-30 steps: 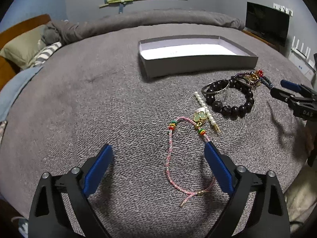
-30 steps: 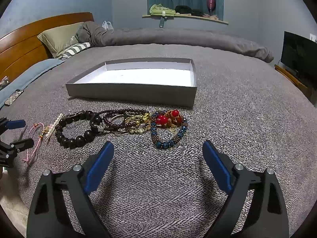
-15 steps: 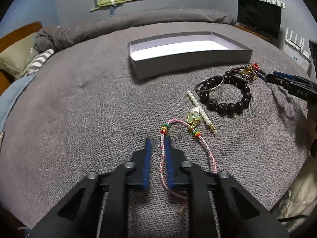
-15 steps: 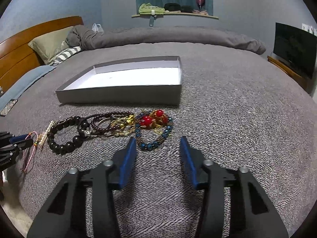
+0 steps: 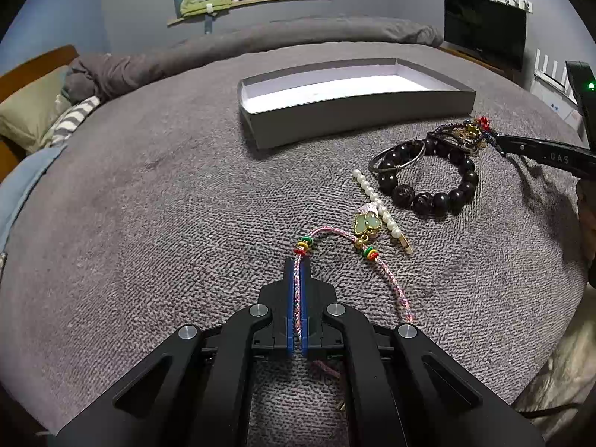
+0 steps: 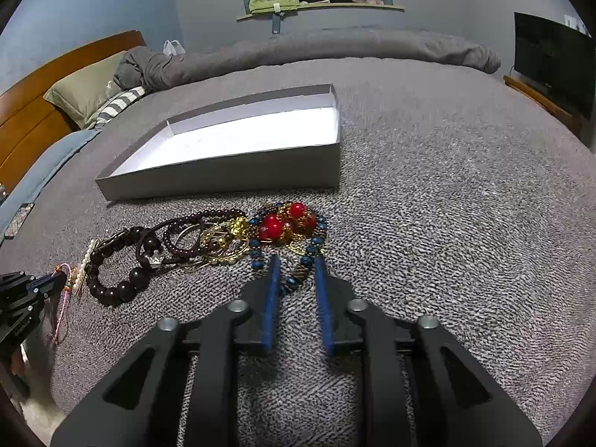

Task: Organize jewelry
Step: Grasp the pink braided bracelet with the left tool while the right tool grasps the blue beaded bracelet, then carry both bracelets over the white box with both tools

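the left hand-held gripper is pinched tight on one side of the pink cord bracelet, which lies on the bed, likely so the loop lifts whole. the right hand-held gripper is partly open, its fingers straddling the blue bead bracelet without gripping it. the box sits just beyond the jewelry, ready to receive both.
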Available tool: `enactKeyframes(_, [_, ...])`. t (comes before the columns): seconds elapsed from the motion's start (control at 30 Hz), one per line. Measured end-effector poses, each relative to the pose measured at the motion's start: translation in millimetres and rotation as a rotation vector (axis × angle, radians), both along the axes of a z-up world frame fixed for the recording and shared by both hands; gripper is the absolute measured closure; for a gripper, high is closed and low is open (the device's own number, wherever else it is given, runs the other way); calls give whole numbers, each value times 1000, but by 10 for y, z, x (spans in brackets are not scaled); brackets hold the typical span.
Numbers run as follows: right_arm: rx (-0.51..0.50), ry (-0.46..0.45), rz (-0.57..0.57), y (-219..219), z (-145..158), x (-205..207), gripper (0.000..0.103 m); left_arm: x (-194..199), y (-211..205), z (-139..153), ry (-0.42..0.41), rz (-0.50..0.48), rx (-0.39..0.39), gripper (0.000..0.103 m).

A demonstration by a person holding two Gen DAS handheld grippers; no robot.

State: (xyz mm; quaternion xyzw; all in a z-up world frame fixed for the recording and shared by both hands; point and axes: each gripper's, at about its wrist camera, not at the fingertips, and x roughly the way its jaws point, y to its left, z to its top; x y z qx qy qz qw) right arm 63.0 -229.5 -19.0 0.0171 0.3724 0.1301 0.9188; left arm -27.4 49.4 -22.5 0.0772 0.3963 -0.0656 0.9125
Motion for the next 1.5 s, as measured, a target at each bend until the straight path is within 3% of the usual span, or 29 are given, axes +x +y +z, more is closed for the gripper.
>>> enactKeyframes(0.37, [-25,-166,-23,-50,395,-74,96,17,1,201,-43,-11,-34,101])
enactKeyframes(0.6, [-24,-226,-24,-66,652,8,96,158,-94,548,-121,-29,-39,101])
enactKeyframes(0.83, [-38,-305,-18,36,976,79,96,529,-118,830,-161,-30,-87,101])
enactKeyframes(1.0, [-12,-338,-25,93,1206,343,96,890,-210,1040,-203,-28,-98,101])
enactKeyframes(1.2, [7,-319,-28,189,1165,732,95,1451,-254,1070,-195,4,-131,101])
enactKeyframes(1.5, [-17,-190,64,424,677,1077,96,1874,-267,588,-91,20,-139,101])
